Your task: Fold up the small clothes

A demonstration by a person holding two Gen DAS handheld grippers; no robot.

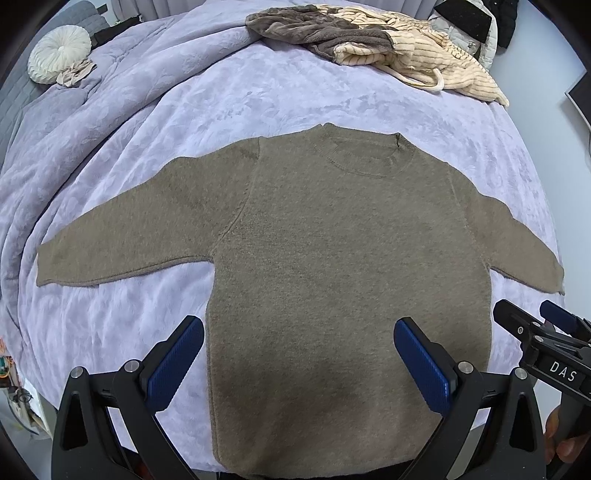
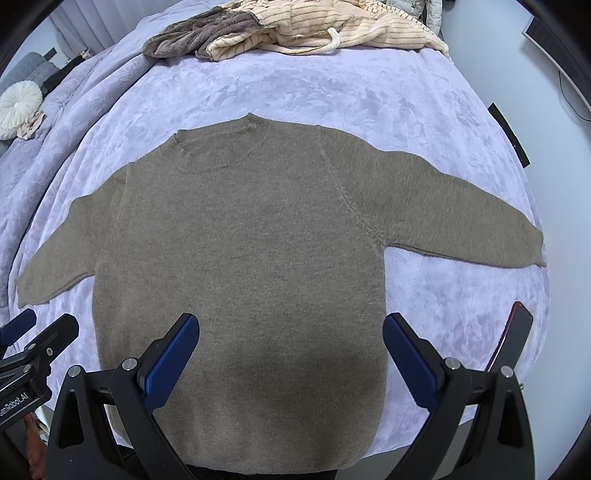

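Sweater: olive-brown knit sweater [image 1: 332, 266] lies flat, spread out on the bed [image 1: 258, 99], face up, neck toward the far edge, hem at the near edge. Unfolded.
Sleeves: both out to the sides, angled slightly toward the near edge; left cuff [image 1: 48, 269] near bed's left edge, right cuff [image 2: 532, 247] near the right edge.
Collar: round ribbed neck [image 2: 214, 155], flat, no wrinkles seen.
Left gripper: left gripper [image 1: 299, 354] hangs over the hem area, blue pads wide apart, nothing between them; left pad [image 1: 173, 362] over the bedcover just beside sweater's side seam, other pad over the knit. Contact w/ fabric: can't tell.
Right gripper: right gripper [image 2: 291, 354] also over the lower body of the sweater, pads spread wide, released, holding nothing. Its right pad [image 2: 410, 358] sits at the sweater's right side edge.
Grippers rel.: side by side near the hem, each visible at the edge of the other's view.
Bedcover: lilac, plush, embossed pattern.
Far edge: heap of clothes, grey-brown fleece [image 1: 317, 33] + cream ribbed piece [image 1: 436, 62] w/ a cord, well apart from the sweater.
Far left corner: round white pleated cushion [image 1: 59, 51].
Near right edge: dark phone-like slab [image 2: 513, 332] on the bedcover, beside the right gripper.
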